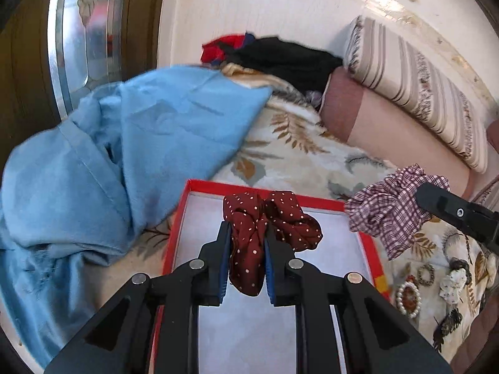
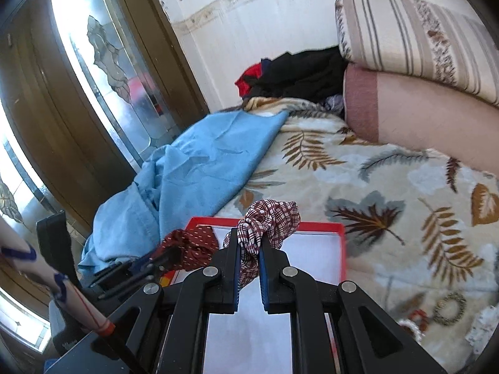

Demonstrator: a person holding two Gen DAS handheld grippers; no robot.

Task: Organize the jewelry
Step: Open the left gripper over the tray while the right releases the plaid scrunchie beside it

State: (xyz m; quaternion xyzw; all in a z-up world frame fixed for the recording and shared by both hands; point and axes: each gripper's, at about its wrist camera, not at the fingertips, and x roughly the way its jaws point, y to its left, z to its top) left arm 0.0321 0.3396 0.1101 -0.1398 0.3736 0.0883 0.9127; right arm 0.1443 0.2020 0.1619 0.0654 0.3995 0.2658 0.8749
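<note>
While each gripper clamps a scrunchie, left gripper and right gripper seemingly hover above the red tray.

Bright daylight from glazed door; fisheye warp, blurred edges.

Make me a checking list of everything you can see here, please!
Surface: leaf-print blanket on a bed.
Job's things: red tray, white inside, nothing lying in it; bracelets on the blanket beside it.
Clutter: blue cloth, dark clothes, striped cushion.
Grippers: left hand-held gripper shut on dotted scrunchie; right hand-held gripper shut on checked scrunchie; both over the tray.
Cables: nothing seen.
Surroundings: glass-panelled door, white wall.
</note>
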